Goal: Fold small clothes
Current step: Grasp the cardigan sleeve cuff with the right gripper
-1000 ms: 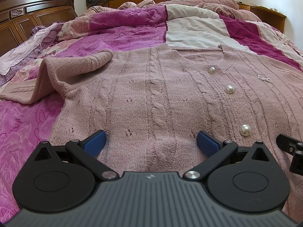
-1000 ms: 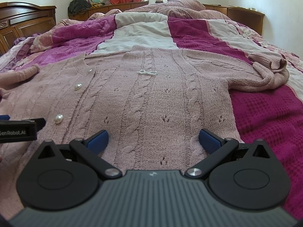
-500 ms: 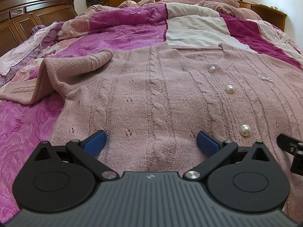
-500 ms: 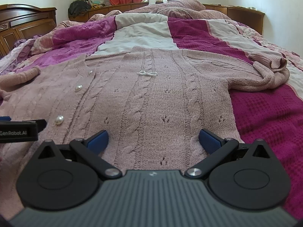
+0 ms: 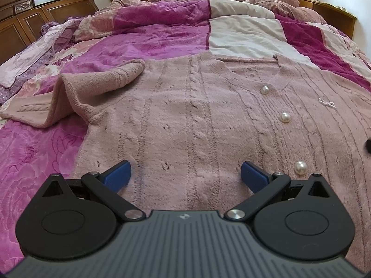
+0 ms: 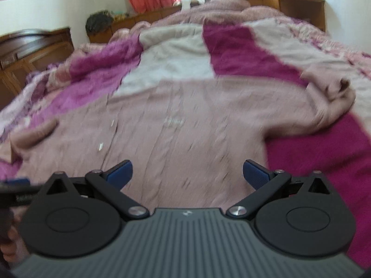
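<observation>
Pink cable-knit cardigan [image 5: 197, 120] is lying flat on bed quilt [image 5: 143, 41], pearl buttons [image 5: 284, 117] up. L tongs [image 5: 185, 176] & R tongs [image 6: 187, 173] are hovering wide apart, gripping nothing; R view blurred.

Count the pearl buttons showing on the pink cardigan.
3, in a line down the cardigan front: one just below the neckline, one midway, one nearest the left tool. Any lower ones would be hidden behind the tool.

Cardigan [image 5: 185, 120]: dusty pink, cable-knit, white pearl buttons [image 5: 284, 117]. Bedspread [image 5: 148, 44]: magenta, cream, maroon patches. Pads [image 5: 117, 176]: blue.
</observation>
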{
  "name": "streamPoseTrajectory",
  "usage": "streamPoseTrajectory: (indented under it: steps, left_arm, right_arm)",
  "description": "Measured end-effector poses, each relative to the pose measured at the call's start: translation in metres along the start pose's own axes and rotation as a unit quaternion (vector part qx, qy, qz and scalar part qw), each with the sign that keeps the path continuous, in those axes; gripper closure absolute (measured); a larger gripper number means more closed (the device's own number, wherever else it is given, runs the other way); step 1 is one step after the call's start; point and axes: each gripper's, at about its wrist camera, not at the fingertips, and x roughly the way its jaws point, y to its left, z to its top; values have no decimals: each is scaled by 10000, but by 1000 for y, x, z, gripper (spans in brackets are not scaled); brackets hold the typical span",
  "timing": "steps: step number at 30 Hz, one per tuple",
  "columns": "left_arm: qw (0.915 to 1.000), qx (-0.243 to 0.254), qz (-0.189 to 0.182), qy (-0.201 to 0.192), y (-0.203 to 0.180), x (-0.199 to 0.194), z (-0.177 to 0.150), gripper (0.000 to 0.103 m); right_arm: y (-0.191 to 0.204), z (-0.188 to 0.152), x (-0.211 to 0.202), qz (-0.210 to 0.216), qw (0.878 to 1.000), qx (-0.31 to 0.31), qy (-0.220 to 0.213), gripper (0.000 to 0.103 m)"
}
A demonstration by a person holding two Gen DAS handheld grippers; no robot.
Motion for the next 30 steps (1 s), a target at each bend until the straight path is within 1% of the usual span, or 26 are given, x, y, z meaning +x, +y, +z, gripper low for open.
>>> streamPoseTrajectory:
  steps: [3,9,15,19,23,28,30]
  left_arm:
    - [10000,-46,23,9,2,-2,3,0]
    - [9999,-111,88,52,5,-4,6,0]
    - [9998,-100,151,97,5,-3,6,0]
    - [9997,-88,200,146,5,1,5,0]
    - [9996,-65,226,160,4,3,5,0]
    - [9995,-62,235,194,4,5,6,0]
    - [9995,-71,230,204,5,6,6,0]
  right_arm:
    - [-21,20,-4,-110,9997,109,-204,0]
    - [-77,51,3,-837,9948,329,-482,0]
    - [-132,74,23,-1647,9824,664,-581,0]
    - [-156,82,41,-1809,9793,792,-454,0]
    - [-168,85,63,-1872,9786,804,-297,0]
    - [-170,81,86,-1762,9815,744,-72,0]
    - [-170,78,90,-1731,9822,730,-78,4]
